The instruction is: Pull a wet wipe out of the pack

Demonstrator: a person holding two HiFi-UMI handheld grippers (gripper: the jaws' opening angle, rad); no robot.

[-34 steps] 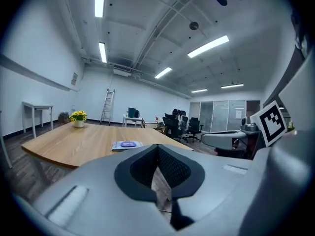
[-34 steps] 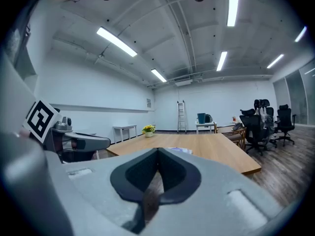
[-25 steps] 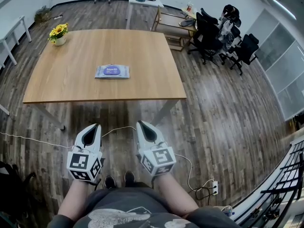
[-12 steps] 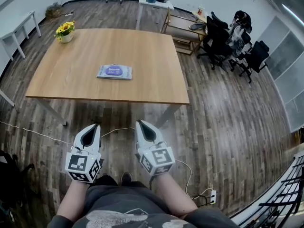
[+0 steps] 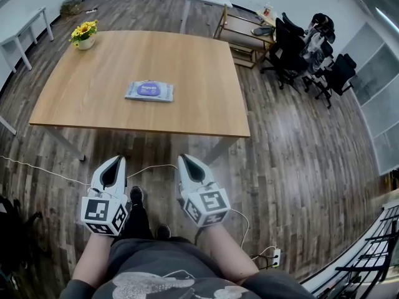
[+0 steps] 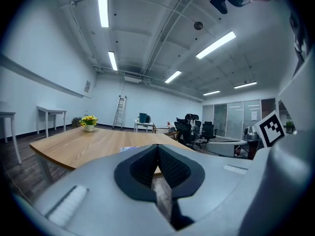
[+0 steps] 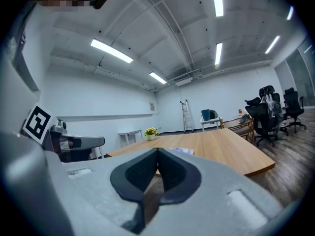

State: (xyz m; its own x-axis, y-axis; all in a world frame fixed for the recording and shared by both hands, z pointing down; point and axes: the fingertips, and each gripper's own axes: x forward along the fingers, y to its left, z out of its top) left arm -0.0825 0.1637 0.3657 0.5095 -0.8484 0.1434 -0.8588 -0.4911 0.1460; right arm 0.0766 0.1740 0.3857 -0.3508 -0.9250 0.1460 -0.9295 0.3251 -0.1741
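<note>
Two empty grippers held short of the desk, with one wipe pack lying on it.
The left gripper [image 5: 115, 161] and right gripper [image 5: 185, 159] hang side by side over the wood floor, each with its jaws pressed together on nothing. The single wet wipe pack [image 5: 149, 91] lies flat near the middle of the one desk [image 5: 206, 73], well apart from both grippers. One pot of yellow flowers [image 5: 85, 35] stands at the desk's far left corner. In the gripper views, a pale sliver behind the jaws is probably that pack. Compared with a second ago, one shoe [image 5: 136, 196] has stepped forward between the grippers, and the left gripper sits slightly further left.
</note>
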